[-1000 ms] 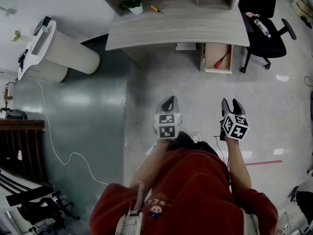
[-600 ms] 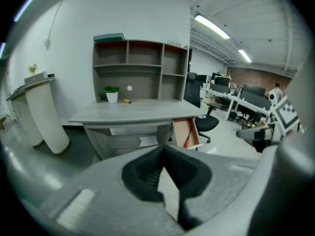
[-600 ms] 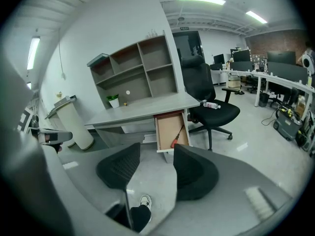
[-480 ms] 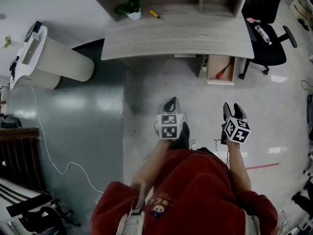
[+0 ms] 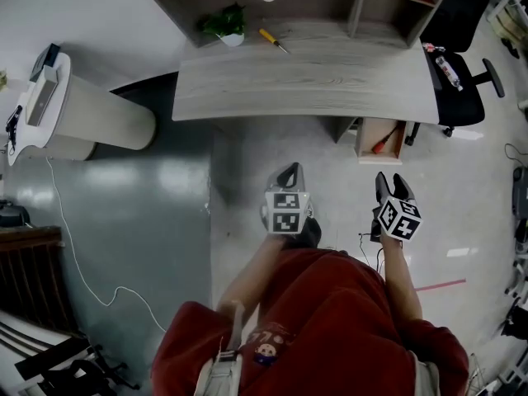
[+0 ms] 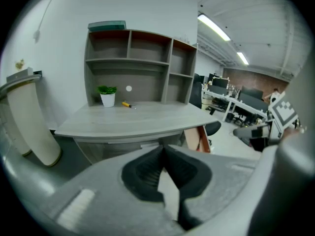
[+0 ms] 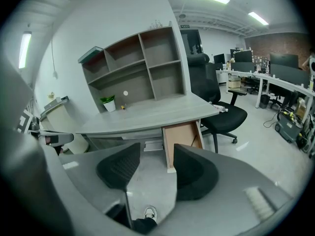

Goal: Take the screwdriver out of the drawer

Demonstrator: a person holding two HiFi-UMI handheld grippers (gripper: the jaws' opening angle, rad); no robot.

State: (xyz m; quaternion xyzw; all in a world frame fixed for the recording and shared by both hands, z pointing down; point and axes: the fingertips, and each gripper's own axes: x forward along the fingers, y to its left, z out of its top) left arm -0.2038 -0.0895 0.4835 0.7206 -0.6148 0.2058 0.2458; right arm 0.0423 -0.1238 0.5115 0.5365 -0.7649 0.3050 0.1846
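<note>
The jaws of the left gripper [image 6: 162,149] are pressed together at their tips, with nothing between them. Those of the right gripper [image 7: 156,151] stand moderately apart and are empty; only bare floor and the toe of a shoe [image 7: 149,213] show through the gap. Both grippers hang side by side over the floor, well short of the desk.

Straight ahead of the right jaws, well apart from them, an open drawer [image 5: 392,133] juts from under the right end of the tabletop [image 5: 305,81]. The red-handled screwdriver [image 5: 380,144] lies slantwise inside it, untouched.

Further ahead of the left jaws and slightly to their left, a yellow-handled screwdriver [image 5: 273,40] lies on the tabletop near its back edge, just beside a small potted plant [image 5: 224,25] in a white pot. A shelf unit [image 6: 133,65] rises behind them. A black office chair [image 5: 458,64] stands to the right of the right jaws, past the drawer, with small items on its seat.
</note>
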